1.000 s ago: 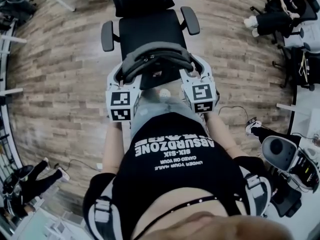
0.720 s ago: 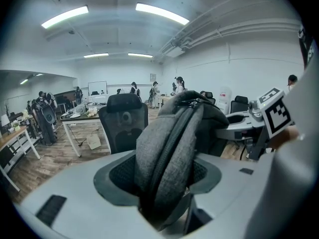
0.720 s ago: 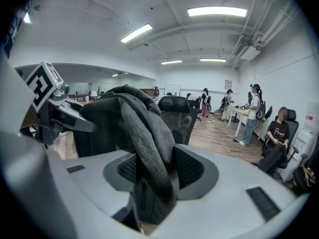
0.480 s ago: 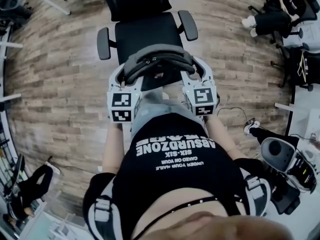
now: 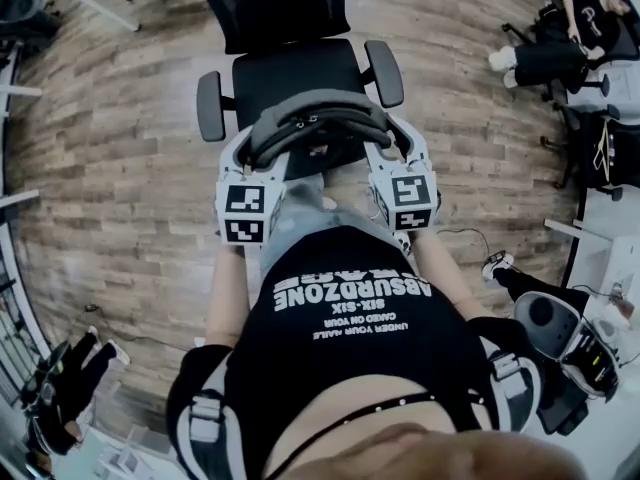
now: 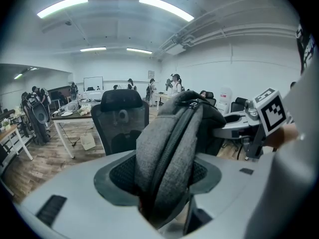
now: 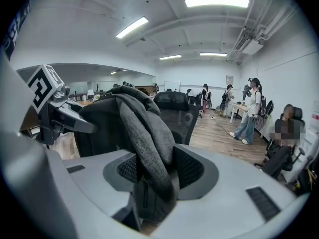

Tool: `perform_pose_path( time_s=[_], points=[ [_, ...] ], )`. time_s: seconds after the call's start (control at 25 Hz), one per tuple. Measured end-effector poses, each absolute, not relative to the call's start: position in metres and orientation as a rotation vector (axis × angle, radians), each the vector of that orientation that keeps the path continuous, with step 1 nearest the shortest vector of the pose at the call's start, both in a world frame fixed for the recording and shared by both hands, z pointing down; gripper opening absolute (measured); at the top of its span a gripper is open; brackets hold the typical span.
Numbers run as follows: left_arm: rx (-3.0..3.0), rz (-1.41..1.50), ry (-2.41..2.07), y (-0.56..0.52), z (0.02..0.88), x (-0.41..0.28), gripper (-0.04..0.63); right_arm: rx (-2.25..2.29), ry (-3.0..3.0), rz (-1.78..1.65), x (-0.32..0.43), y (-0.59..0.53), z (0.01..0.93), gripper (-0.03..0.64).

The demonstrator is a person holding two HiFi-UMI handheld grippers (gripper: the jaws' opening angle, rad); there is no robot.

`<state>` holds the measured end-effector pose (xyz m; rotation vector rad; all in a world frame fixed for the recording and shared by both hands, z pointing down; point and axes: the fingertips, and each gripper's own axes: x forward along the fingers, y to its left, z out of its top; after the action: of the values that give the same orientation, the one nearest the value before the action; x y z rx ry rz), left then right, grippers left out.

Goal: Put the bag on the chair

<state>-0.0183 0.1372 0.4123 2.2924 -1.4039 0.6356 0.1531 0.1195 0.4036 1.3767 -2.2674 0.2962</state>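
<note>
Your bag (image 5: 318,128) is soft grey woven fabric, bowed in an arc, with a dark zipper along its top. The left gripper (image 5: 250,140) is clamped on its left end and the right gripper (image 5: 393,136) on its right end, holding it over the near part of the black chair (image 5: 300,68) seat. A second ago it sat nearer you; now it lies between the armrests.

- An open-plan office is indicated by long white fluorescent ceiling strip lights (image 7: 217,2) above a pale wood-plank floor (image 5: 120,168).
- A black mesh-backed swivel office chair with armrests (image 5: 295,68) and a white-legged desk (image 6: 62,138) are seen.
- Standing people (image 7: 251,111) and a wall-mounted whiteboard (image 6: 93,83) are shown at the far end.
</note>
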Motion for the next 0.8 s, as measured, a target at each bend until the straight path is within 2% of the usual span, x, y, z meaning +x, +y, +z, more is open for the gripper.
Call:
perform_pose_path(
  time_s=[0.8],
  points=[
    [2.291,0.64,-1.416,-0.008,0.417,-0.066,0.235,1.364,-2.276,0.32,0.106,-0.027,0.41,0.178]
  ],
)
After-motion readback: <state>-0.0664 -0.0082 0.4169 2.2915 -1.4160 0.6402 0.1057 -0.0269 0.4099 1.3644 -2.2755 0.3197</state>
